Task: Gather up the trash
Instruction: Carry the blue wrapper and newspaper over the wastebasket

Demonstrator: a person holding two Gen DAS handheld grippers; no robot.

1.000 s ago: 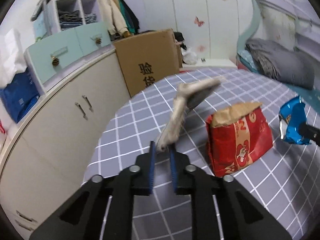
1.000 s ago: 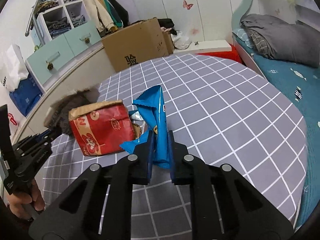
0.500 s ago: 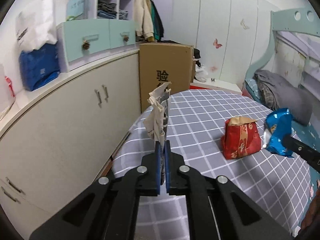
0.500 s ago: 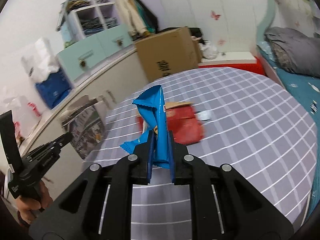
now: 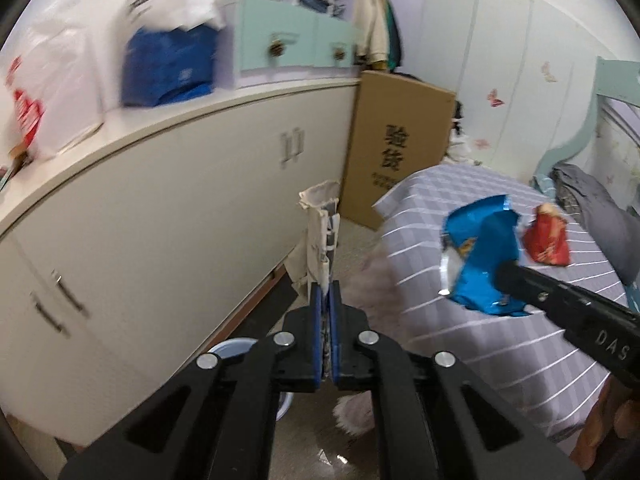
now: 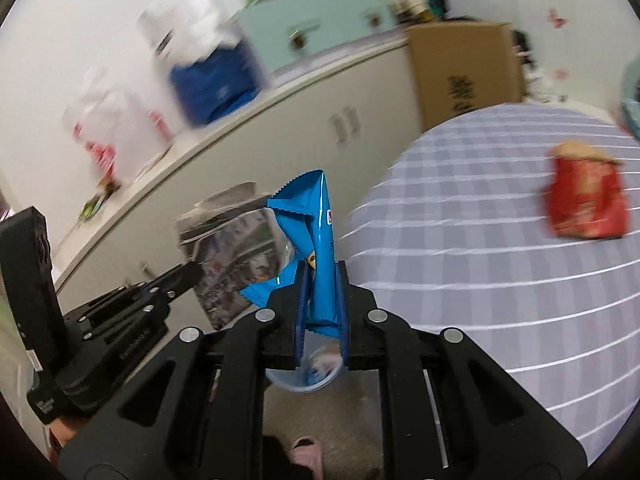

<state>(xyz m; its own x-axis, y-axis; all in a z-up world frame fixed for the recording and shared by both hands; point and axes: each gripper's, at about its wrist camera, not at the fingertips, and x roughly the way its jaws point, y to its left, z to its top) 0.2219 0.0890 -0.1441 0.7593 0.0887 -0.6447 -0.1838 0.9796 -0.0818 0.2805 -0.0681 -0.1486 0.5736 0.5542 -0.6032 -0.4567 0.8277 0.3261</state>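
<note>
A flattened, pale printed paper wrapper [image 5: 320, 240] is pinched upright between the blue-padded jaws of the left gripper [image 5: 325, 300], which are clamped tightly on its lower edge, so that the sheet stands clear of the fingers and can be dropped without snagging. A crinkled blue foil snack packet [image 6: 316, 236] is likewise gripped at its lower part by the right gripper [image 6: 320, 300], the jaws being closed on it with the serrated top pointing up. Both pieces are held off the edge of the grey-and-white checked tablecloth [image 6: 480, 240], over the floor beside the long cream cabinet [image 5: 140, 220]. Directly beneath the right gripper a round, pale blue bin [image 6: 304, 376] is seen, apparently the place where the trash is to be released; its rim also shows below the left gripper. A red paper bag with a brown folded top [image 6: 584, 196] is left on the table, so at least one item appears yet to be collected.
</note>
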